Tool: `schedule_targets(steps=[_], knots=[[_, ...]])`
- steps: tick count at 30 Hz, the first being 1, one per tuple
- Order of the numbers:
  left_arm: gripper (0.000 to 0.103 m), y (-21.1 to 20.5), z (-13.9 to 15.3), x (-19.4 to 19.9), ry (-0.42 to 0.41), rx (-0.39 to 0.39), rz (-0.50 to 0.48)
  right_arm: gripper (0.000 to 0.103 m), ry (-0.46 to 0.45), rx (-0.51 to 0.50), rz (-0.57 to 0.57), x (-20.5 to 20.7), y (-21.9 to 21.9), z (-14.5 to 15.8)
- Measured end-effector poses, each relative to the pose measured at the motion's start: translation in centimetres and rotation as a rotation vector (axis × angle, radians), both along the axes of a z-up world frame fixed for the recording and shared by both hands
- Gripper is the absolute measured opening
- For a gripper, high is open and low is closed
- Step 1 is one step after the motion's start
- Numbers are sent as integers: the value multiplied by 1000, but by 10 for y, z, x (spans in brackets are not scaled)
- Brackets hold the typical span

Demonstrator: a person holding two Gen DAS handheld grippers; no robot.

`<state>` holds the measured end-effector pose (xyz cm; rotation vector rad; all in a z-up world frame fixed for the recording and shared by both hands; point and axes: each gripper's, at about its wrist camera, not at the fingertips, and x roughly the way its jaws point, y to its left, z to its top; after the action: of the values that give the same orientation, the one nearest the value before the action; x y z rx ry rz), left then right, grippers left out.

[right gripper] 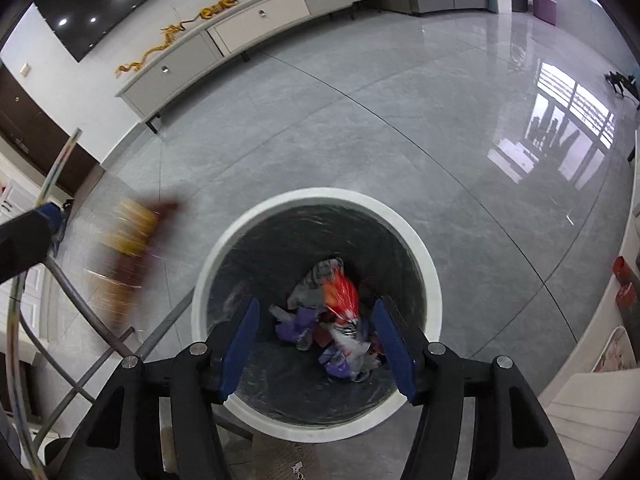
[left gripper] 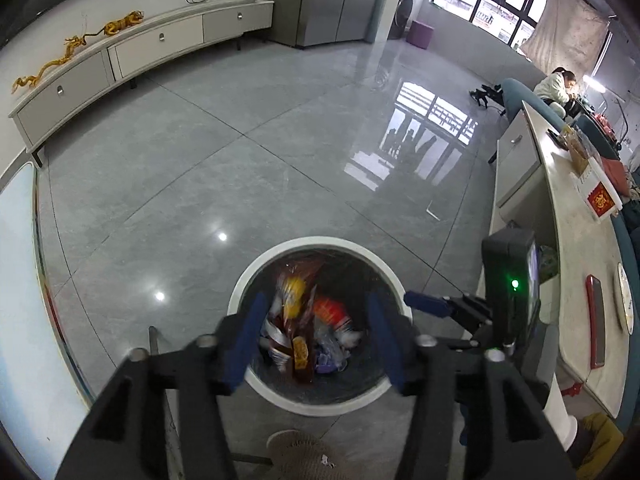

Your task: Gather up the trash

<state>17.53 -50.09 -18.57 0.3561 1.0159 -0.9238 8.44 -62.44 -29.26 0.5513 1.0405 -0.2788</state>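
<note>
2 grippers hang over the same bin, both w/ jaws spread wide and nothing between the blue pads; left gripper [left gripper: 316, 334] sits above the near half of the white-rimmed trash bin [left gripper: 256, 268], right gripper [right gripper: 316, 342] likewise, pointed down into the opening, prob. because that's where a drop lands clean. From the right wrist a blurred brown-and-yellow snack wrapper [right gripper: 130, 246] shows just left of the bin rim, in mid-air or moving fast; can't tell if it's falling or where it ends up, but in the left wrist view it lines up over the bin mouth, so I'd judge it was let go by the left gripper. Bin is lined w/ a dark bag and already holds trash at the bottom: an orange-and-white wrapper [right gripper: 342, 294], purple crumpled bits [right gripper: 298, 322], grey plastic. Beside the bin, thin metal legs [right gripper: 72, 292] of some stand or chair cross the floor; a woven slipper [left gripper: 304, 454] sits at the bin's near edge. To the right, a long pale counter [left gripper: 576, 240] w/ a red phone [left gripper: 595, 320] and a red-label box [left gripper: 600, 200]. Floor is glossy grey tile [left gripper: 240, 160], window glare on it; far wall has a low white TV cabinet [left gripper: 156, 46] w/ a gold dragon ornament [left gripper: 76, 50], steel fridge [left gripper: 332, 0] beyond; a seated person [left gripper: 558, 86] far right.
</note>
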Motion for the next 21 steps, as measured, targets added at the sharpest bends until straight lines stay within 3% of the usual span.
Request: schedule_targets(steps=[4, 8, 15, 18, 21], knots=[[53, 7, 6, -4, -18, -15, 4, 59, 2, -31, -19, -9, 1, 7], [53, 22, 21, -10, -85, -22, 26, 59, -13, -100, -35, -18, 9, 29], [53, 73, 54, -19, -272, -8, 112, 59, -123, -190, -17, -28, 44, 97], [54, 103, 65, -18, -311, -18, 168, 60, -182, -218, 27, -27, 67, 129], [61, 142, 76, -19, -354, -22, 247, 64, -238, -246, 76, -26, 100, 158]])
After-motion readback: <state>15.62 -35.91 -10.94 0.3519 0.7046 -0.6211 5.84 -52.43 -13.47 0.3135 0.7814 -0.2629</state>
